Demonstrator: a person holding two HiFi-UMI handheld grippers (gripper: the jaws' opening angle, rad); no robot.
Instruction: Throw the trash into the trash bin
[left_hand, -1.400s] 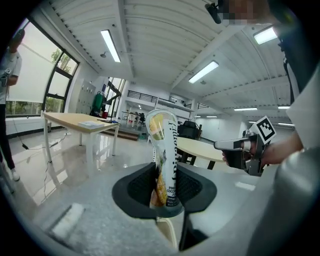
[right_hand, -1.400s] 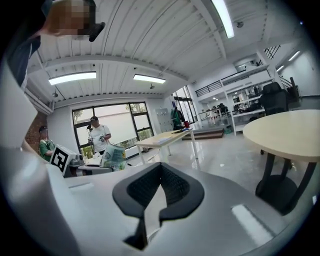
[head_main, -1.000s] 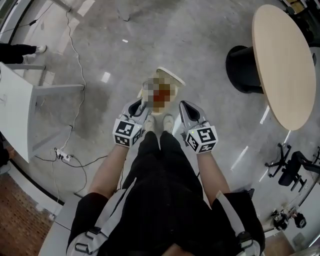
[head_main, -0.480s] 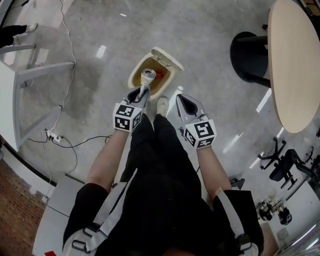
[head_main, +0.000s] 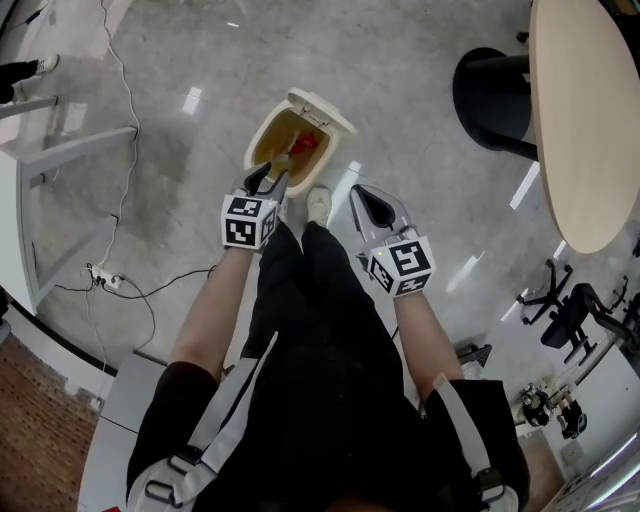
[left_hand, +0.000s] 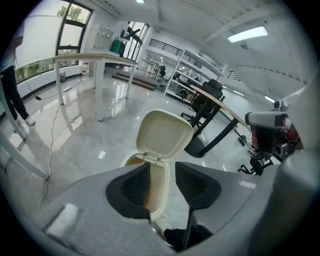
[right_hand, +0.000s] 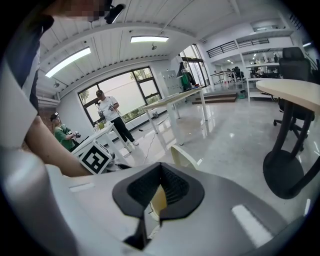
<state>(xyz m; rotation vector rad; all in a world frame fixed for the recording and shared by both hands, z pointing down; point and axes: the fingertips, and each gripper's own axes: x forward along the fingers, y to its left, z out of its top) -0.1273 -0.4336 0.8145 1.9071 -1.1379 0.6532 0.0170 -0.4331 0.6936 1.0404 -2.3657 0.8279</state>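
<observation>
Lower centre to upper centre of the head view: the right gripper, tongs pressed together and empty, hangs beside the person's shoe. The left gripper, its tongs spread after just opening and with nothing between them, points down over the near rim of the trash bin, whose lid stands raised. Red trash lies inside the bin, though whether another piece lies with it cannot be told. A good release likely calls for jaws held wide above the mouth until the drop clears, then a lift away clear of the rim.
</observation>
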